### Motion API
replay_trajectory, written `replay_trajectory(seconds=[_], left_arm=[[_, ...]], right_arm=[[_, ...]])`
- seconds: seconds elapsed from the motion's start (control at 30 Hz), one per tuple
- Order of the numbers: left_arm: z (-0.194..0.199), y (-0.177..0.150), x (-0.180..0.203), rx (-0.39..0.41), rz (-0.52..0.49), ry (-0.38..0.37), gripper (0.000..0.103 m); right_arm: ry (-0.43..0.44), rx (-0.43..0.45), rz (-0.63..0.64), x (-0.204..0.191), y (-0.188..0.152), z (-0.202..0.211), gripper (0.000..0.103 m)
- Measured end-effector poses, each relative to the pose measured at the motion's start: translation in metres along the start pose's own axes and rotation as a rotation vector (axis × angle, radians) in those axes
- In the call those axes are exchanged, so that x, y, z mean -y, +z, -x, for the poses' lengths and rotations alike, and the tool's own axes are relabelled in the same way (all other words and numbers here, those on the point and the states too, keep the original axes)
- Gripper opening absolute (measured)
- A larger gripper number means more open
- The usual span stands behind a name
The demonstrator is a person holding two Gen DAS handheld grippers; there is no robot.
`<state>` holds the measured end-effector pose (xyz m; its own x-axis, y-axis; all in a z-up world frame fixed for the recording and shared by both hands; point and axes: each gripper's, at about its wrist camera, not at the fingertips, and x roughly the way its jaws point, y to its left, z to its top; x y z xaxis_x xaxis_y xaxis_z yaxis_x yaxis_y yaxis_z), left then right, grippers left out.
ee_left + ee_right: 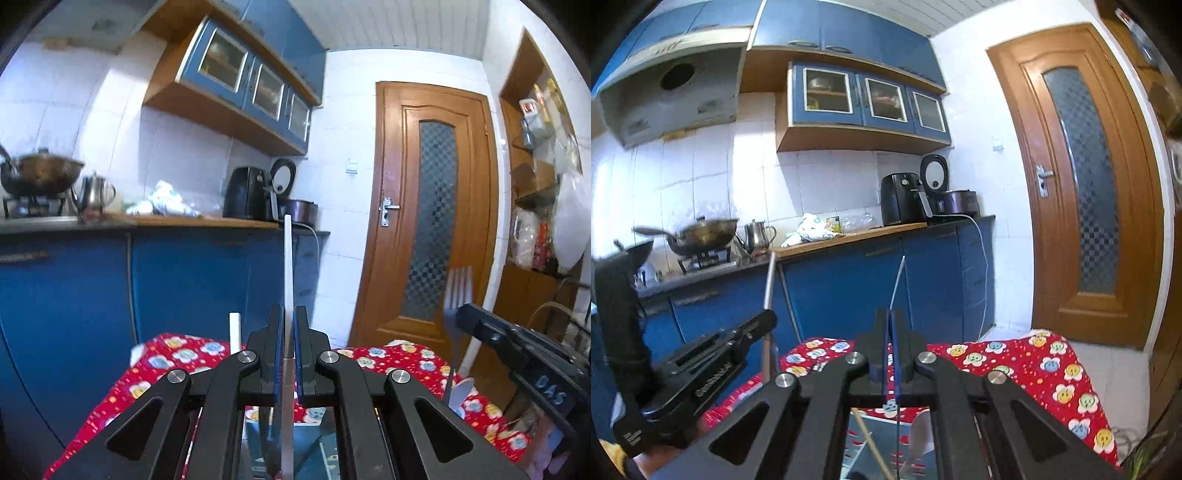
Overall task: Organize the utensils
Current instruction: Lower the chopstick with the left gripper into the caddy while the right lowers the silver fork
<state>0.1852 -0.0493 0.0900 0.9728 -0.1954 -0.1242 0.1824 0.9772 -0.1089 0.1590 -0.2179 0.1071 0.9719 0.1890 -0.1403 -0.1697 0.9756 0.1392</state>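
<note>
- A white chopstick (288, 266) is clamped upright between the jaws of the left gripper (289, 354), probably so that it can be lowered end-first into a holder.
- A fork (457, 295) is pinched edge-on in the right gripper (891, 354), its jaws closed on the thin handle and its tines raised.
- Both utensils are carried above the red flowered tablecloth (1052, 369) on the worktop, well apart from each other.
- A spoon (461, 391) is seen below the fork.

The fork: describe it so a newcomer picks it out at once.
Start at the red flowered tablecloth in front of the wooden door. Above its right side the right gripper holds the fork upright, tines up. Unlike the plain white stick in the left gripper, it is metal with four prongs.
</note>
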Motion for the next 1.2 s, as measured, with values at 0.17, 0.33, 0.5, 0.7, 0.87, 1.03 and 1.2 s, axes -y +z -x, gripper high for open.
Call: replay_trajectory(seconds=[0.17,0.33,0.5,0.7,0.87,1.03,1.2], left_arm=[[0.003,-0.007,0.002,-0.012,0.004,-0.020,0.005],[0.003,-0.008,-0.002,-0.054,0.027,-0.037,0.005],[0.005,-0.005,-0.002,-0.094,0.023,-0.033,0.008],[0.017,0.000,-0.002,-0.174,0.012,-0.064,0.010],[0.035,0.003,0.000,-0.240,0.004,-0.090,0.012],[0.059,0.005,0.006,-0.274,-0.040,-0.091,0.012],[0.082,0.007,0.011,-0.304,-0.056,-0.114,0.013]], right_arm=[[-0.002,-0.040,0.017,0.000,-0.016,-0.010,0.003],[0.016,-0.078,-0.006,0.002,-0.021,-0.011,0.004],[0.049,-0.099,-0.028,0.002,-0.021,-0.008,0.004],[0.063,-0.104,-0.068,0.000,-0.015,0.001,0.004],[0.053,-0.123,-0.076,-0.004,-0.009,0.016,0.004],[0.048,-0.172,-0.105,-0.003,-0.009,0.031,0.005],[0.041,-0.224,-0.134,-0.003,-0.012,0.049,0.010]])
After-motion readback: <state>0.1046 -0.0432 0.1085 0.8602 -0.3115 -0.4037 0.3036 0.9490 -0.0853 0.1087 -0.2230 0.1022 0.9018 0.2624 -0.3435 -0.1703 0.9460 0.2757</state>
